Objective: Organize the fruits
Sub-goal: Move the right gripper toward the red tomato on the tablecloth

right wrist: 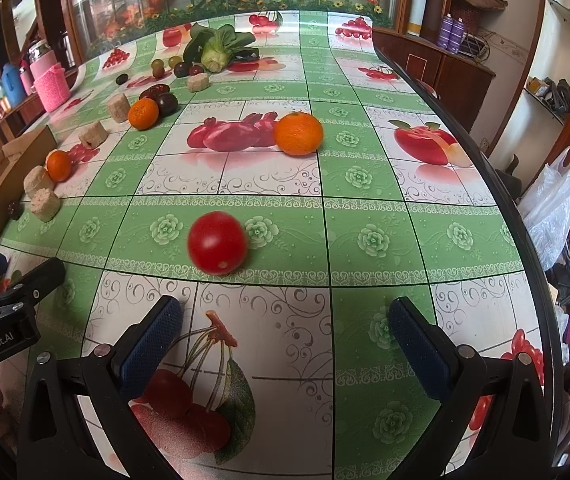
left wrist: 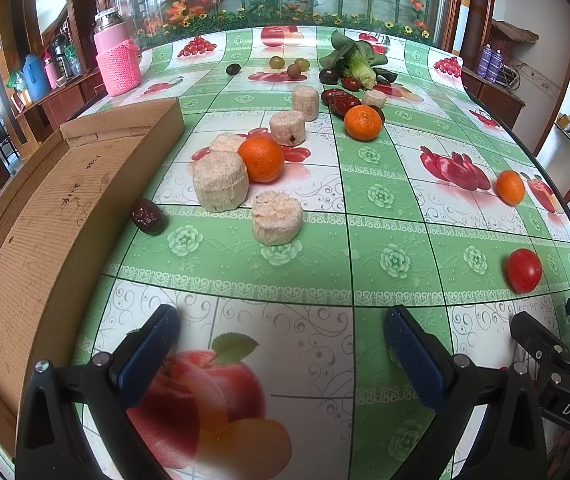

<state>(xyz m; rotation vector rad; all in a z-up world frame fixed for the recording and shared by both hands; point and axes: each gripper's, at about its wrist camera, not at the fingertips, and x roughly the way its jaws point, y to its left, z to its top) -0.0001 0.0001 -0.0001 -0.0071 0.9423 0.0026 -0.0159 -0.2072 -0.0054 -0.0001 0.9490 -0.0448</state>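
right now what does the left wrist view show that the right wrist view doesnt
Only the left wrist view shows the top of the cardboard box and the left claw, open and empty.

Only the right wrist view shows the white plastic bag beyond the table edge and the right claw, open, behind the red tomato.

Both show that tomato, three oranges, the pale round cakes, the bok choy and the pink jar.

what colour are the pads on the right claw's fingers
Dark blue, with a textured surface, on black arms; the pads show best in the right wrist view.
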